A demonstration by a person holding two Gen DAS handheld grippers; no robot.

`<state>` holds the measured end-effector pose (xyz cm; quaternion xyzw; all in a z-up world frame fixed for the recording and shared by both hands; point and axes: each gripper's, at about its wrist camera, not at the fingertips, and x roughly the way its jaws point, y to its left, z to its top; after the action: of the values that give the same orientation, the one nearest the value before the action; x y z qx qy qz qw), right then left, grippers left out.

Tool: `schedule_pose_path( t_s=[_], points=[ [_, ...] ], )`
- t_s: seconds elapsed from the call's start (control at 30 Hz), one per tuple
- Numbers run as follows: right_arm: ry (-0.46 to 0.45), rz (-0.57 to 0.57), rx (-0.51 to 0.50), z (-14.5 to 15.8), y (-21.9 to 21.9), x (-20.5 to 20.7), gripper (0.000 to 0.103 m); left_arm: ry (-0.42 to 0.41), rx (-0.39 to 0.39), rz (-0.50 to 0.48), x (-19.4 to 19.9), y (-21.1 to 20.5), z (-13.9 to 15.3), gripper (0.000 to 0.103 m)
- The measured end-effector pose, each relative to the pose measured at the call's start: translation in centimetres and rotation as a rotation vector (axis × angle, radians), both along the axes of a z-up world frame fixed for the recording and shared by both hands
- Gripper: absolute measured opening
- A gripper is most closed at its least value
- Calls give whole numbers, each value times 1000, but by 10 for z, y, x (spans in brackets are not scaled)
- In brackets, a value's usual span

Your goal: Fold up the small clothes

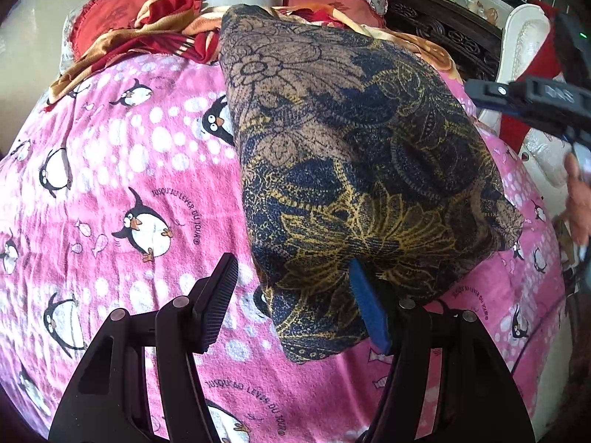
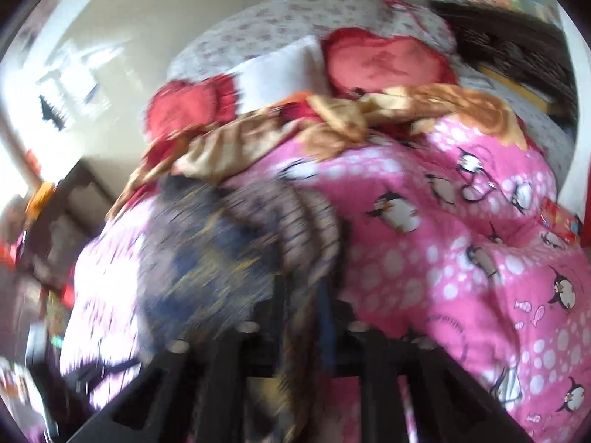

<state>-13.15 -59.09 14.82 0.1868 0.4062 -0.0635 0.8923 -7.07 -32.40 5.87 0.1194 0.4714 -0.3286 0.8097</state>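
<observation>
"On the pink penguin blanket (image 1: 110, 184), right of the middle, lies the dark floral garment (image 1: 351, 155), already doubled into a rough oblong. Where are your grippers?"

"The left gripper (image 1: 295, 306) hovers at the near corner, jaws wide, the blue pad over the cloth's near edge and the black one over bare blanket. Nothing is pinched. The right gripper (image 2: 306, 317) is blurred; its jaws look narrow with a strip of the same cloth hanging between them, though I cannot tell whether the pads press it."

"Then I'd judge the fold only part done. Anchor the near corner with the left, carry the right edge across low and slow, and match the edges before letting go."

"And smooth outward, away from the red cushions (image 1: 103, 18) at the far end."
</observation>
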Motion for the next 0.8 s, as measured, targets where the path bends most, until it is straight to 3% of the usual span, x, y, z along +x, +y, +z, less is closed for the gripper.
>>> schedule_pose_path(
  t_s=[0.03,0.1,0.2,0.33,0.47,0.6,0.67,0.8],
  points=[
    [-1,36,-15,1,13,-5,44,-4,-2,3,-2,1,4,63],
    [0,83,-35,-1,32,-11,44,-17,3,8,-3,0,6,63],
    [26,109,-102,-13,52,-22,38,-24,10,8,-5,1,11,63],
    [113,89,-115,-49,56,-31,31,-38,8,18,-8,3,15,63],
    [164,89,-134,-60,54,-36,31,-40,0,26,-6,5,18,63],
    [114,69,-95,-40,46,-37,32,-32,-21,28,-1,6,21,63],
    [46,22,-73,-24,37,-36,46,-25,-50,30,4,6,26,63],
    [-2,-34,-46,-12,21,-11,48,-28,-100,38,24,-2,40,67]
  ],
)
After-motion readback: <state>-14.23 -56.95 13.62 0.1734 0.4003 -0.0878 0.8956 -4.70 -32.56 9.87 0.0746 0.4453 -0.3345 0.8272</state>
